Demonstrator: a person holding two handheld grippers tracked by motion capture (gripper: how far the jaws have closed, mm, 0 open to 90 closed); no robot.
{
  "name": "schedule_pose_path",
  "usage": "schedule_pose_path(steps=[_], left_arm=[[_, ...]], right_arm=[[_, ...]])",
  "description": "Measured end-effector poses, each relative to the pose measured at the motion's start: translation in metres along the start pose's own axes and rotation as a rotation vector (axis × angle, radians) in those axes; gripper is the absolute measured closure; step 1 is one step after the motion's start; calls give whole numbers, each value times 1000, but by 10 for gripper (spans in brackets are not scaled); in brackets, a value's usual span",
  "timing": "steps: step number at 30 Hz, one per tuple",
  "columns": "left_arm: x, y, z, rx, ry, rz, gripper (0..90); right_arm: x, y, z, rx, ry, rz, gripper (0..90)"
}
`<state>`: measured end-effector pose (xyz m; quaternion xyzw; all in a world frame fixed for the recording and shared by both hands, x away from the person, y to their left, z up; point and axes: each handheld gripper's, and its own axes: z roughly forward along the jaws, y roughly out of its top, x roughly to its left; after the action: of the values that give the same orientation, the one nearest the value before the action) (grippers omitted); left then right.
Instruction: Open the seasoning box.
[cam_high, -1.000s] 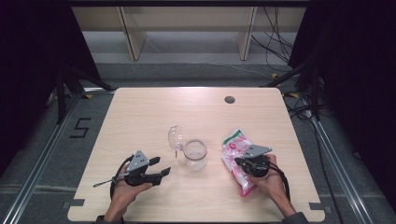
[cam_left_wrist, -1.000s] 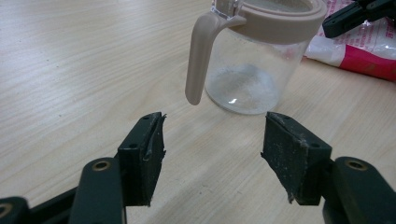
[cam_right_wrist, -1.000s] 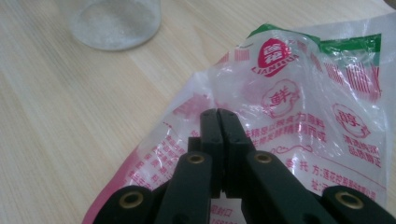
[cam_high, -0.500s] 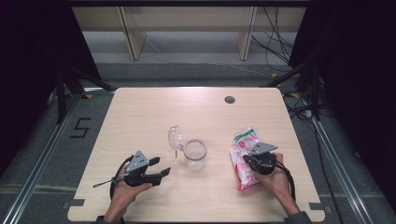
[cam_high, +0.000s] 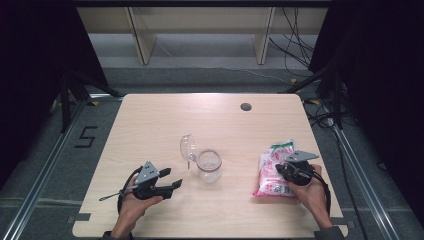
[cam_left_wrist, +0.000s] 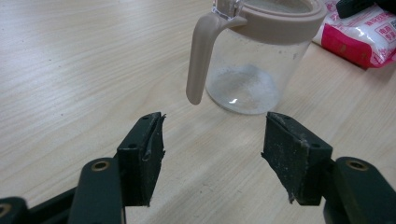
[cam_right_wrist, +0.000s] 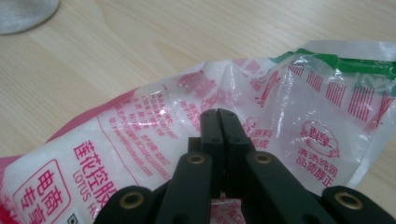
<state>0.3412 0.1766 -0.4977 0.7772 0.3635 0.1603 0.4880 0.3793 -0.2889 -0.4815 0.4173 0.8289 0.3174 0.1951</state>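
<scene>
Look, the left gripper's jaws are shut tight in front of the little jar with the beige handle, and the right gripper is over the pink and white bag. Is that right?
Not quite. The left gripper's jaws are wide open, not shut tight; the left gripper view shows the gap, with the jar just beyond. The rest holds: the right gripper is over the pink and white bag.

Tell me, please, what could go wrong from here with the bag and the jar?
1. The right gripper is shut over the thin film of the bag; whether it pinches the film is unclear. The film could slip or tear, and the white grains could spill on the table.
2. The jar stands free with its lid open; the left gripper is open and short of it, so a swinging bag might tip it.
</scene>
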Motion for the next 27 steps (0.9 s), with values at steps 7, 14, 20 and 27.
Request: schedule_pose_path(steps=[7, 14, 20, 27], left_arm=[[1, 1, -2, -6, 4, -5, 371], [1, 1, -2, -4, 5, -1, 356], [0, 1, -1, 0, -1, -3, 350], [0, 1, -2, 0, 0, -5, 344]], right_arm=[[-5, -13, -13, -15, -1, 30, 900], [-7, -32, -35, -50, 21, 87, 900], [-4, -40, -56, -143, 2, 169, 814], [-22, -59, -73, -251, -84, 296, 592]])
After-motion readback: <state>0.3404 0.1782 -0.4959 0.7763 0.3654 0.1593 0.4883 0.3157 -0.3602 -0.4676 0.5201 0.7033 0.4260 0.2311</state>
